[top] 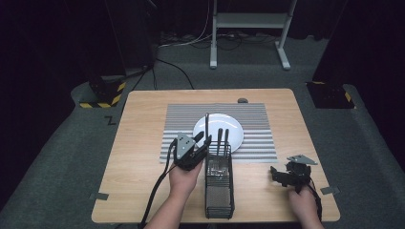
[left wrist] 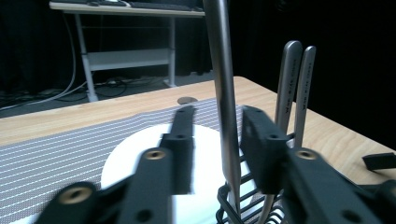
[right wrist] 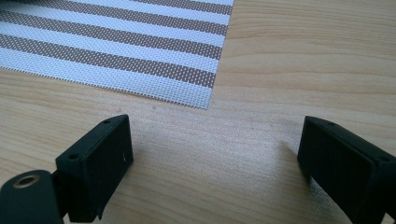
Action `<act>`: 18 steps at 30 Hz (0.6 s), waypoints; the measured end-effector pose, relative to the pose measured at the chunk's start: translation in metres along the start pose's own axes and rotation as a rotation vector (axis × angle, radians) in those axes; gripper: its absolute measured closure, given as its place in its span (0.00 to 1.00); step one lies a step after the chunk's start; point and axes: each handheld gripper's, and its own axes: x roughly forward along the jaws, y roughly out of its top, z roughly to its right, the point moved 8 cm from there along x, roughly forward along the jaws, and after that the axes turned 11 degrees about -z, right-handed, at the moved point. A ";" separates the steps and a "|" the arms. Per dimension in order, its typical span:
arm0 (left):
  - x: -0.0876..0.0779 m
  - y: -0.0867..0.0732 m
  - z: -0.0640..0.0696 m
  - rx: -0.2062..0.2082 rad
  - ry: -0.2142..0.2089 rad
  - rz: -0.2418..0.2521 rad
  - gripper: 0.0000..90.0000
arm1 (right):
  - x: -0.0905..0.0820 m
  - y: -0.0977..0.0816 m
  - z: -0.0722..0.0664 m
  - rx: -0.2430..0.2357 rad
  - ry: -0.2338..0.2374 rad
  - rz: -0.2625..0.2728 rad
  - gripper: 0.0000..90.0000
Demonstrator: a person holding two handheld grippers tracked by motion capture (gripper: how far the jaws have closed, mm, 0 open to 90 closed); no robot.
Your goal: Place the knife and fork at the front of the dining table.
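Steel utensil handle (left wrist: 223,93) stands upright between my left gripper's (top: 202,141) jaws, which look clamped on it, its lower end in the wire caddy (top: 219,191) just right; my right gripper (top: 282,175) rests open, well apart.

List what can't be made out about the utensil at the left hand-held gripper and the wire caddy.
- Utensil, left gripper view: its working end sits inside the wire caddy, its top is cut off by the upper edge, so its type is unclear.
- Left hand-held gripper: whether both pads press the handle is unclear; one jaw is blurred.
- Two other handles: ends hidden in the caddy.
- High view: caddy contents too small to read.
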 end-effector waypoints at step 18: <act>0.002 -0.004 0.009 -0.046 -0.007 0.025 0.90 | 0.000 0.000 0.000 0.000 0.000 0.000 0.11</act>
